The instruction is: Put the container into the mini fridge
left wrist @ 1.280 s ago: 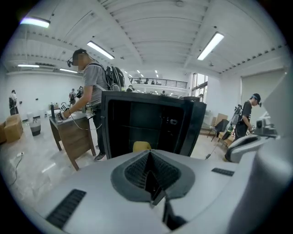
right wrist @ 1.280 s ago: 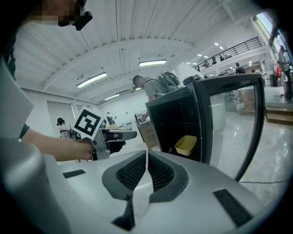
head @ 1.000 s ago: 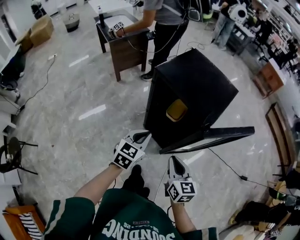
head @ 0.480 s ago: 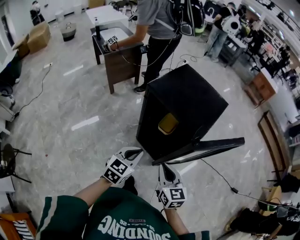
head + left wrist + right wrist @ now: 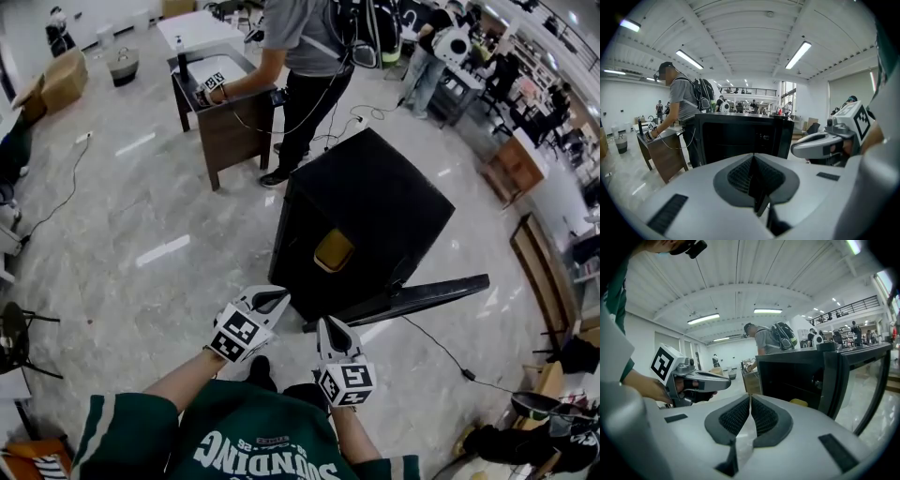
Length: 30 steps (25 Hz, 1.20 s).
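A black mini fridge (image 5: 370,211) stands on the floor with its door (image 5: 412,298) swung open to the right. A yellow container (image 5: 334,249) sits inside it, and it also shows low in the fridge opening as the container (image 5: 798,402) in the right gripper view. My left gripper (image 5: 274,300) is shut and holds nothing, just in front of the fridge's lower left corner. My right gripper (image 5: 330,328) is shut and empty too, a little nearer to me, below the door's hinge side. In the left gripper view the fridge (image 5: 740,136) is straight ahead.
A person (image 5: 305,56) stands behind the fridge at a brown wooden table (image 5: 230,122). A black cable (image 5: 441,347) runs across the floor right of the door. A cardboard box (image 5: 61,80) lies far left, and a chair (image 5: 19,328) stands at the left edge.
Both grippers stay shut and close in front of the fridge, drifting slightly left. The head view has shifted a little. The yellow container has not moved.
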{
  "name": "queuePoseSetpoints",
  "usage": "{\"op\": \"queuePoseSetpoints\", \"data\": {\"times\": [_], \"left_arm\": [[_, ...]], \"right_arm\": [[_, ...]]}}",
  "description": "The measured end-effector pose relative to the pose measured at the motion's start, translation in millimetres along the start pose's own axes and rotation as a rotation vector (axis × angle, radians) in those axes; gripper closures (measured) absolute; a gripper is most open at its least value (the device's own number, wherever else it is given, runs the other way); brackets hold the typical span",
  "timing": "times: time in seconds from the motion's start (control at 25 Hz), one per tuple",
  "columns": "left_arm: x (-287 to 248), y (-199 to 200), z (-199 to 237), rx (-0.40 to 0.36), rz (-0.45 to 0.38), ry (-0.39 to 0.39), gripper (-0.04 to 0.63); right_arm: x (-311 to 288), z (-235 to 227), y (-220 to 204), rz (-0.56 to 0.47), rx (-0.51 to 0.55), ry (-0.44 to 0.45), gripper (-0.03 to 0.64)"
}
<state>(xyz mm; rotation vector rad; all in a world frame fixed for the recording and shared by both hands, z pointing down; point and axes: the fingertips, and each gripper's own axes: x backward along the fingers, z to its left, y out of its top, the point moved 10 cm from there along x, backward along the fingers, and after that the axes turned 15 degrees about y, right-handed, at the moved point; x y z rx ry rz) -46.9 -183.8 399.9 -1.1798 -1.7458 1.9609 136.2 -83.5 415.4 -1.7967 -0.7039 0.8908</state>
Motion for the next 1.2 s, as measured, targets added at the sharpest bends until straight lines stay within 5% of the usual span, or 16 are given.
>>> {"op": "queuePoseSetpoints", "data": {"times": [1.2], "left_arm": [[-8, -9, 20, 0.0, 0.021, -0.029, 0.581]], "right_arm": [[-18, 4, -1, 0.051, -0.006, -0.002, 0.582]]}}
